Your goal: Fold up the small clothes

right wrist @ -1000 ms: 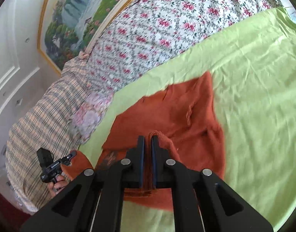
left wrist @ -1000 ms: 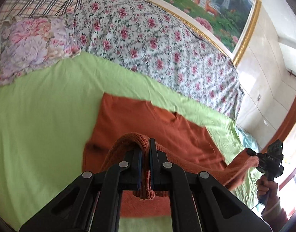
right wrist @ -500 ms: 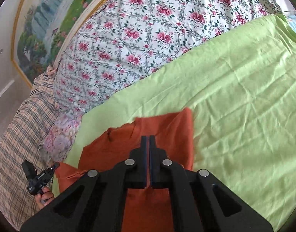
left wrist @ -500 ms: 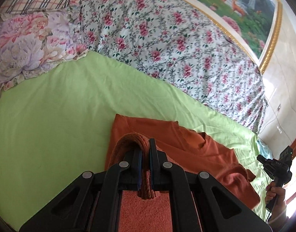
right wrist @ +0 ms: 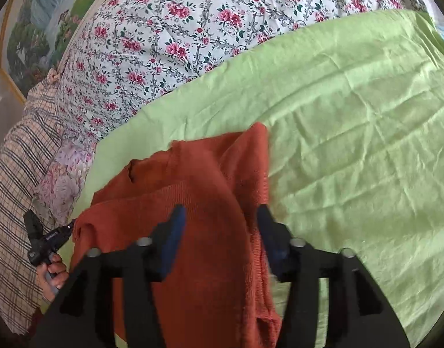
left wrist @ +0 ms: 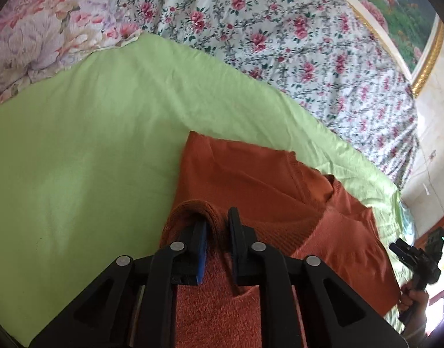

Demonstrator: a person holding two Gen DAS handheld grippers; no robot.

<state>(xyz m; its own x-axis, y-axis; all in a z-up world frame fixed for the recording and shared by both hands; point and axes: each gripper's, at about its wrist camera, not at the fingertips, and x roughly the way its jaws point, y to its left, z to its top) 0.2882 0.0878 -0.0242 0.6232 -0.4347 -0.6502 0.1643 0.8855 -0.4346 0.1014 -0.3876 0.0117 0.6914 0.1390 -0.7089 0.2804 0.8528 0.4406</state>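
Right wrist: sweater (right wrist: pixel 210 179) edge beside sheet (right wrist: pixel 352 133)

Orange sweater (left wrist: pixel 251 179) on green-sheeted bed (left wrist: pixel 91 145)

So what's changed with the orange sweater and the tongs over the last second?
Both tongs carried the orange sweater's near edge forward over its far half, folding it on the green sheet. The right tongs have just opened and let go. The left tongs have just begun opening, knit still between them. Bedding is unchanged.
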